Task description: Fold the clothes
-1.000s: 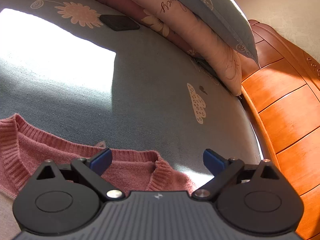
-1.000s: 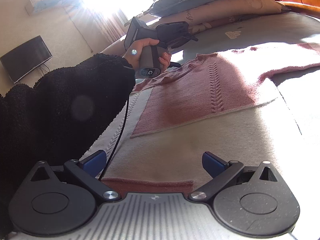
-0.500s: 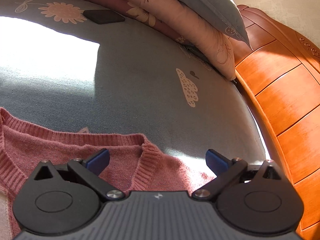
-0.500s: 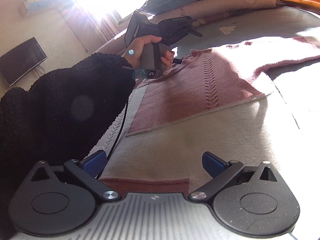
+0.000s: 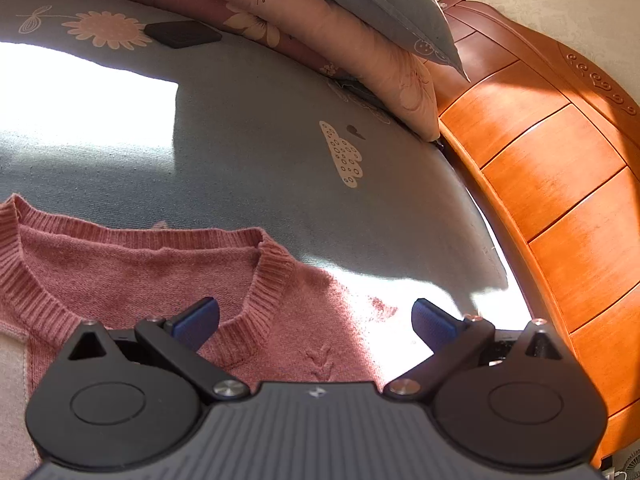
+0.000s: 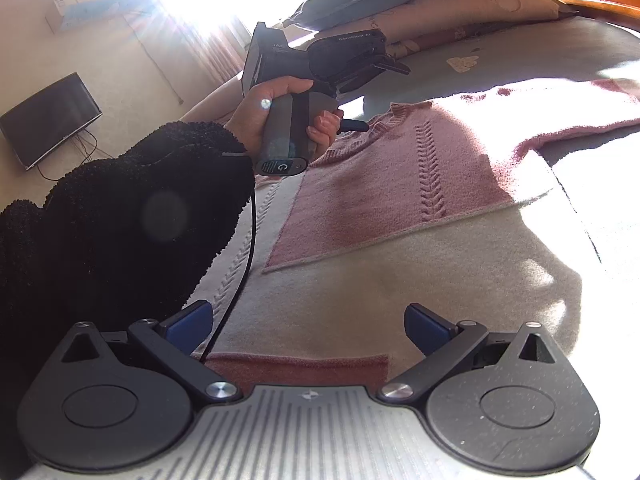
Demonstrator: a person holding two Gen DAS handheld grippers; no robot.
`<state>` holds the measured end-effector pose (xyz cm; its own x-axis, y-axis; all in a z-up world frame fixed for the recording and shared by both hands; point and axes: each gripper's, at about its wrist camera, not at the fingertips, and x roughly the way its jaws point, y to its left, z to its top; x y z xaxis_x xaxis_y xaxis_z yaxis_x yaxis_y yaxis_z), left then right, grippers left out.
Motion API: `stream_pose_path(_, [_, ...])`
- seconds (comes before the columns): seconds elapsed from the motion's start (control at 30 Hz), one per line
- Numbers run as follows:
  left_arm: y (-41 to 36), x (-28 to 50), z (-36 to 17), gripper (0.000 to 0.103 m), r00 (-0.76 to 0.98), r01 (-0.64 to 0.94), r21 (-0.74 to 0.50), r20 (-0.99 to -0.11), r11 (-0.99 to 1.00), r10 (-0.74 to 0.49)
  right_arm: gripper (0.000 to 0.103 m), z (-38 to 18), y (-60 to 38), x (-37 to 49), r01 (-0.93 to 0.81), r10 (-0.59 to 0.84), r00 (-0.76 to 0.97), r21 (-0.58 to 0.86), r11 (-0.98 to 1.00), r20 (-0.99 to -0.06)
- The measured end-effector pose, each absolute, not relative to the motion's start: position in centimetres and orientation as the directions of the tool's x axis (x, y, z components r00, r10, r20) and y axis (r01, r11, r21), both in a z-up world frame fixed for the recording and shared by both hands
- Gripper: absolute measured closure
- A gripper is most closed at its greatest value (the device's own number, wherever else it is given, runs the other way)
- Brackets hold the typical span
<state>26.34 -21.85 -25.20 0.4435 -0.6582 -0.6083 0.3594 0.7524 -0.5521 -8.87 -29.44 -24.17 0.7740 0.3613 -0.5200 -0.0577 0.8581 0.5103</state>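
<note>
Advanced over sweater [image 5: 132, 276] collar: left hand-held gripper [image 5: 316, 322], jaws wide, empty. Right hand-held gripper [image 6: 306, 326] likewise spread, nothing held.

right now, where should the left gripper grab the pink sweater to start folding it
At the shoulder just beside the ribbed collar, probably. The pink sweater lies flat on the bed, neck toward the pillows, and the open left gripper already straddles that spot. Come down from above and pinch a ridge of knit, since no edge is raised.
</note>
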Motion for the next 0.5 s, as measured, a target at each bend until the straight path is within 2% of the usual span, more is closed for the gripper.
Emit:
stream_pose_path(0.23, [-20.2, 23.6, -26.1, 0.002, 0.308, 0.324, -0.663, -0.601, 0.675, -0.738, 0.0, -24.5, -29.1, -8.6, -0.061, 0.373, 0.761, 0.512, 0.857, -0.532])
stream_pose_path(0.37, [-24.8, 20.5, -26.4, 0.002, 0.081, 0.46, -0.704, -0.574, 0.541, -0.815, 0.0, -24.9, -28.6, -8.3, -0.066, 0.379, 0.74, 0.5, 0.863, -0.556])
stream_pose_path(0.5, [-29.0, 17.6, -26.6, 0.002, -0.037, 0.555, -0.698, -0.565, 0.453, -0.824, 0.0, -24.8, -28.7, -8.5, -0.07, 0.377, 0.744, 0.495, 0.866, -0.553])
